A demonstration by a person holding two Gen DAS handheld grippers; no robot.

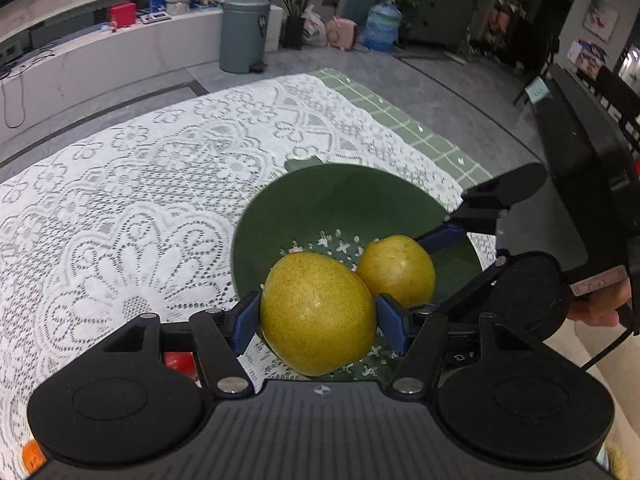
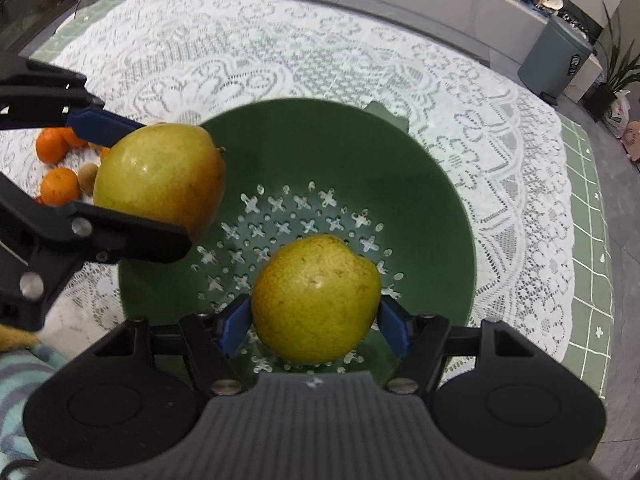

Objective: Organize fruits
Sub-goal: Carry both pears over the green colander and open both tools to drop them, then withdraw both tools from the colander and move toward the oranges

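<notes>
Yellow-green pears, one clamped crosswise in each claw (image 1: 318, 314) (image 2: 314, 320), stem ends forward, above the colander (image 2: 440, 200).

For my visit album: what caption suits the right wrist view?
Right tool holds a pear over the green colander, while the left tool brings a second pear.

Between your left gripper's (image 1: 318, 314) blue-padded jaws sits a yellow-green pear (image 1: 318, 312) freckled with fine brown dots. Your right gripper (image 2: 315, 322), black with the same blue pads, closes on a second pear (image 2: 316, 298), yellow-green with faint russet speckling. Beneath both jaws lies a dark green colander (image 2: 432, 200) pierced with cross-shaped and round holes. Under it spreads a white floral lace cloth (image 2: 360, 52) over a pale green, white-gridded worktop (image 2: 586, 240). Left of your right jaws lie bright orange tangerines (image 2: 60, 186).
</notes>
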